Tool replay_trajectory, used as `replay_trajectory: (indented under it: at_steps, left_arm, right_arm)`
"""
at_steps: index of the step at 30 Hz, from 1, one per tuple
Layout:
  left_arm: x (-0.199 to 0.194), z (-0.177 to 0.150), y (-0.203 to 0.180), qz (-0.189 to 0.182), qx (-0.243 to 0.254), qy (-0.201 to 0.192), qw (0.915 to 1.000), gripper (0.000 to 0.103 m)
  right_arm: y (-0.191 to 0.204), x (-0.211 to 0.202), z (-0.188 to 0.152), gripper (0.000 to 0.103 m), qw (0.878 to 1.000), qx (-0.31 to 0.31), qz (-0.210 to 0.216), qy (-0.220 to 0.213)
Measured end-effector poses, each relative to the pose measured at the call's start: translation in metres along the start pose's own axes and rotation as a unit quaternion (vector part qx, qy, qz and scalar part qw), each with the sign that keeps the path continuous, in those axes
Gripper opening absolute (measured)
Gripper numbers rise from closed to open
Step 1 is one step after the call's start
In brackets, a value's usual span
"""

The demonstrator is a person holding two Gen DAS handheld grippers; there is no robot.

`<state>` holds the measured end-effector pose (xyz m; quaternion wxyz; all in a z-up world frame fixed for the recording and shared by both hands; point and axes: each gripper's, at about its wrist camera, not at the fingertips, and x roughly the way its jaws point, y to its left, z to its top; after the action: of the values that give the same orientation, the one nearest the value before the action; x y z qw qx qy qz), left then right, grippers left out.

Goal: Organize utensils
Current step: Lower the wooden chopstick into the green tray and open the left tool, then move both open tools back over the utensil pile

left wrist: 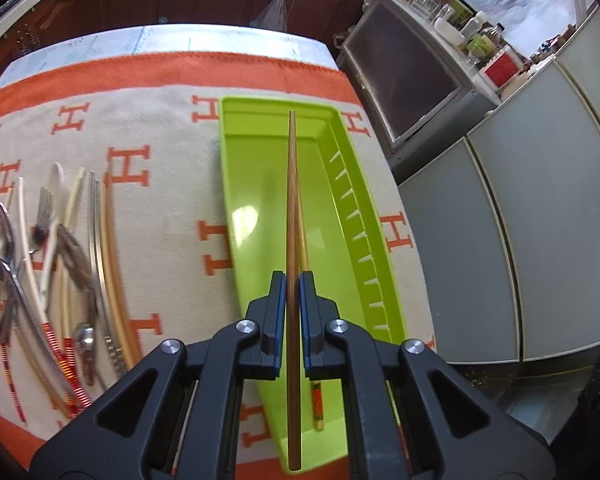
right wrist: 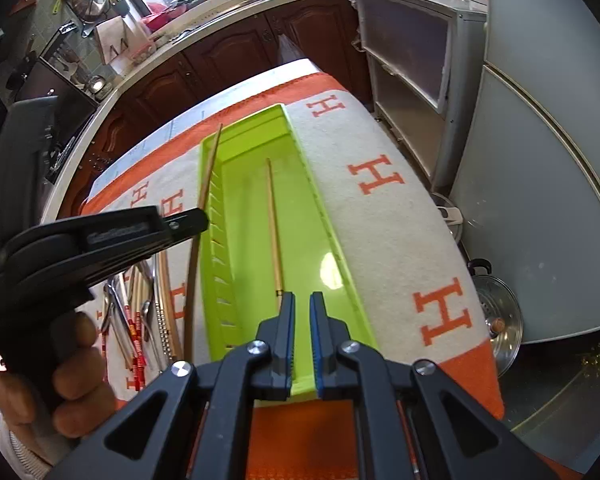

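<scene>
Lime-green plastic fills the middle of my left wrist view: the tray (left wrist: 260, 184), long and narrow, with a raised rim and a row of slanted ribs down its right wall. My left gripper (left wrist: 293, 280) is clamped on a dark wooden chopstick (left wrist: 291, 184), a smooth tapered rod that runs straight up the frame over the tray floor. Below it, a paler chopstick (left wrist: 317, 404) with a printed end lies flat inside the tray, mostly hidden by my fingers.

At the left of that view sits the utensil pile (left wrist: 52, 264): shiny metal spoons, a fork, cream and wooden sticks, some with red-striped ends, a little blurred. They rest on a woolly beige blanket (left wrist: 160, 200) patterned with orange H letters and an orange border. Between pile and tray runs a clear strip of blanket.

From my right wrist view, the right gripper (right wrist: 302, 300) has its blue-padded jaws nearly together with nothing between them, hovering over the near end of the tray. My hand (right wrist: 72, 384) grips the other tool at lower left. The tray's right rim leaves a wide band of bare blanket before the table edge, where grey cabinet doors (right wrist: 540, 200) stand close.
</scene>
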<state>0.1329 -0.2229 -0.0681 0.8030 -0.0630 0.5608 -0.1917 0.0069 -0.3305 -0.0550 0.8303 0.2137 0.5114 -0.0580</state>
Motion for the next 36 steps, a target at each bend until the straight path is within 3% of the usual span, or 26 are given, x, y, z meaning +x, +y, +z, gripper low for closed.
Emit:
replay_trajectory:
  at_steps: [4, 6, 8, 9, 19, 20, 23, 28, 30, 36]
  left_arm:
    - [0.029, -0.009, -0.002, 0.036, 0.01, 0.015, 0.9992, 0.005]
    - [0.043, -0.014, 0.0, 0.059, 0.011, 0.031, 0.9977, 0.004]
    - [0.044, -0.017, -0.001, 0.066, 0.022, 0.02, 0.9974, 0.004]
    - [0.044, -0.018, -0.002, 0.072, 0.026, 0.018, 0.9969, 0.004]
    - [0.033, -0.019, 0.028, 0.06, 0.005, 0.038, 0.9975, 0.004]
    - [0.032, -0.019, 0.029, 0.055, 0.007, 0.039, 0.9977, 0.004]
    - [0.028, -0.017, 0.028, 0.042, 0.016, 0.04, 0.9982, 0.006]
    - [-0.001, -0.019, 0.02, 0.037, 0.037, 0.008, 0.9986, 0.022]
    - [-0.013, -0.02, 0.02, 0.037, 0.042, -0.005, 0.9984, 0.034]
    - [-0.055, -0.031, 0.033, 0.062, 0.047, -0.048, 0.9958, 0.043]
  right_arm:
    - [-0.007, 0.0, 0.005, 0.008, 1.0, 0.006, -0.006, -0.009]
    - [-0.008, 0.002, 0.008, 0.022, 1.0, 0.006, -0.008, -0.018]
    - [-0.006, 0.005, 0.012, 0.036, 1.0, 0.0, -0.013, -0.026]
    - [-0.005, 0.008, 0.014, 0.038, 0.999, -0.003, -0.015, -0.029]
    - [0.006, 0.059, 0.031, 0.038, 0.999, -0.036, -0.012, 0.006]
    - [0.008, 0.063, 0.03, 0.037, 0.999, -0.039, -0.012, 0.01]
    - [0.014, 0.076, 0.029, 0.005, 0.999, -0.045, -0.006, 0.024]
    - [0.017, 0.079, 0.028, 0.004, 0.998, -0.057, -0.004, 0.018]
    - [0.021, 0.08, 0.028, 0.004, 0.998, -0.066, 0.0, 0.017]
    - [0.033, 0.084, 0.029, 0.004, 0.997, -0.08, 0.005, 0.018]
